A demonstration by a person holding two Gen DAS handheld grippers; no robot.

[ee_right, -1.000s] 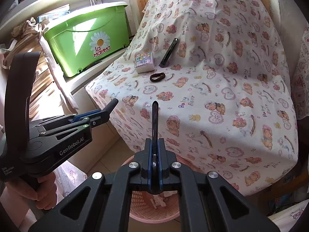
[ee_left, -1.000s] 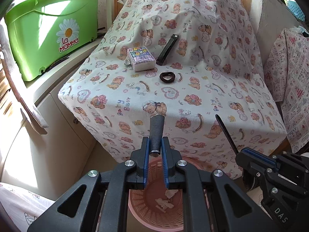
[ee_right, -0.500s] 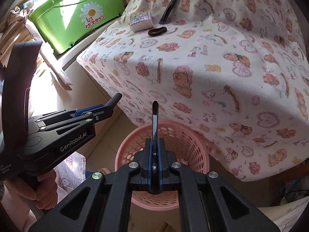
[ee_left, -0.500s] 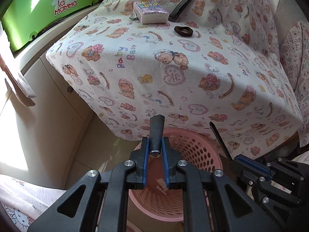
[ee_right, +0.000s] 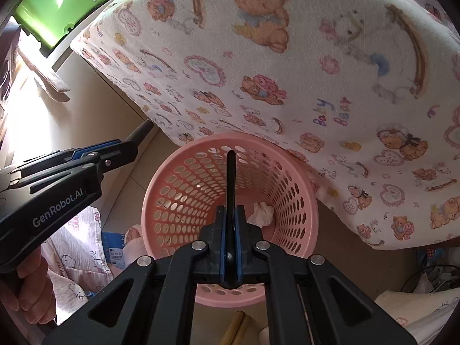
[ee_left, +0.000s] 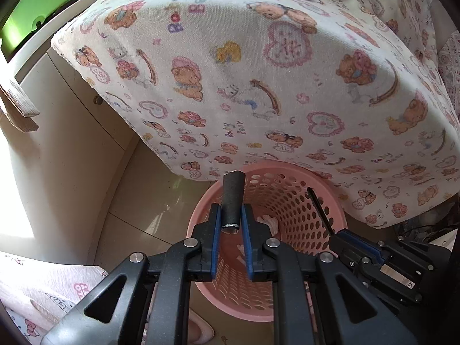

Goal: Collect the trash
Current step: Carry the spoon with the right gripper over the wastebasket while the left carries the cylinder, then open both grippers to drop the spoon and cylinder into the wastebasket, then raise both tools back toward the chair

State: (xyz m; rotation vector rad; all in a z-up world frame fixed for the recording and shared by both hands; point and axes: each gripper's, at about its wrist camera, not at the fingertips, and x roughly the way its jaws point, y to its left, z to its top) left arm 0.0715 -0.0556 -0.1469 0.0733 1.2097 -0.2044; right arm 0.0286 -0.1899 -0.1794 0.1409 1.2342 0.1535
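The pink basket (ee_right: 184, 201) on the tiled floor (ee_left: 138, 210) is partly hidden under the bear-print cloth (ee_left: 258, 86) covering the table. The left hand-held gripper (ee_left: 231, 221) clamps a dark tube (ee_left: 233, 198); the right hand-held gripper (ee_right: 231, 230) clamps a thin black strip (ee_right: 231, 178), both over the basket. Crumpled paper (ee_right: 261, 214) lies inside.

My view crops the green plastic bin (ee_right: 57, 8) at the top; the bear-print cloth (ee_left: 258, 72) hides the pink perforated basket's (ee_left: 287, 201) far rim.
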